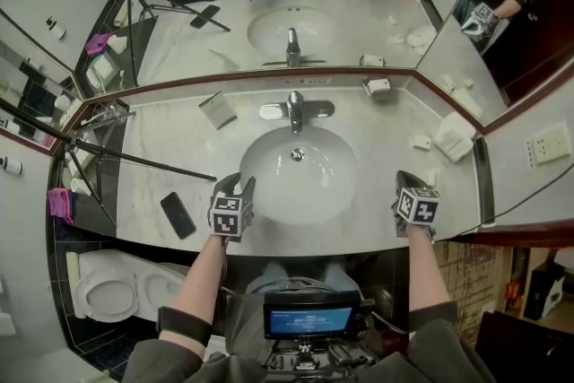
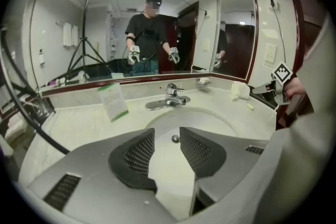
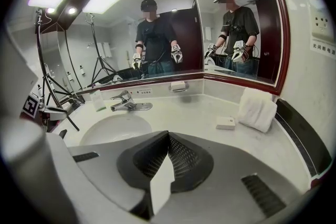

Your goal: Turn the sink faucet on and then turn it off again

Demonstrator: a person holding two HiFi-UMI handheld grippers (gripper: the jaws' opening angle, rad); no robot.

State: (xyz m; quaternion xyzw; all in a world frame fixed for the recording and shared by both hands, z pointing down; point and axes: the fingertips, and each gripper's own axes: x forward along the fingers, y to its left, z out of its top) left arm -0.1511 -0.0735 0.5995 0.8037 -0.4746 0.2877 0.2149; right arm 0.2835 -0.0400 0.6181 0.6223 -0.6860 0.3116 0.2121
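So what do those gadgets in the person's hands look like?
The left gripper and right gripper are grey, each with two dark mesh-textured pads and a cube of black-and-white square markers. The person wears dark sleeves.

Grey left gripper (image 1: 237,184) and right gripper (image 1: 408,179), black-and-white marker cubes (image 1: 229,215), dark sleeves (image 1: 179,332)

Chrome single-lever faucet (image 1: 295,110) upright behind white oval basin (image 1: 260,179), centred at counter's back edge.
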